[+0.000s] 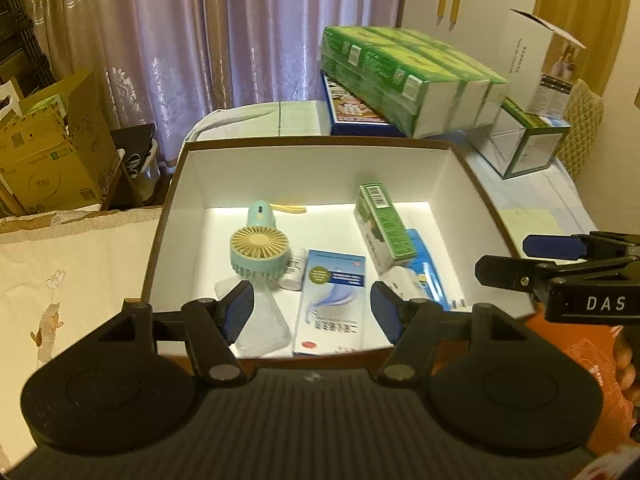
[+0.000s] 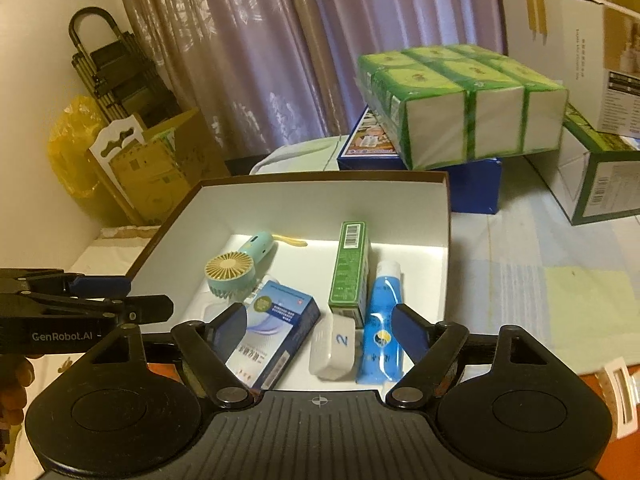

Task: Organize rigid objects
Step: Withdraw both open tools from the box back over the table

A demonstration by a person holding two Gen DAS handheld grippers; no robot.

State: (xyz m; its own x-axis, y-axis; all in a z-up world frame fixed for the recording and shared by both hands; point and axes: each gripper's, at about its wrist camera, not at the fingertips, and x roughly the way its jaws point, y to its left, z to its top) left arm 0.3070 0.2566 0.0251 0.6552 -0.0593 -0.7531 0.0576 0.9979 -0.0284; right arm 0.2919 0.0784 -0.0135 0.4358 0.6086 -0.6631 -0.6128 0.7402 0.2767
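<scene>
A brown box with a white inside [image 1: 192, 184] [image 2: 444, 216] holds a mint hand fan [image 1: 259, 254] [image 2: 232, 270], a blue-white carton [image 1: 332, 300] [image 2: 276, 328], a green carton [image 1: 384, 224] [image 2: 348, 268], a blue tube [image 1: 426, 272] [image 2: 380, 328], a white case marked 2 [image 2: 334, 346], a small white bottle [image 1: 294, 270] and a clear flat case [image 1: 260, 320]. My left gripper [image 1: 312, 308] is open and empty above the box's near edge. My right gripper [image 2: 318, 328] is open and empty above the near right part.
Behind the box stand a green pack of tissue boxes [image 1: 408, 76] [image 2: 460, 104] on a blue box [image 2: 476, 184], more cartons at the right [image 1: 524, 140], and cardboard boxes at the left [image 1: 52, 148]. A curtain hangs behind. An orange surface [image 1: 576, 356] lies at the near right.
</scene>
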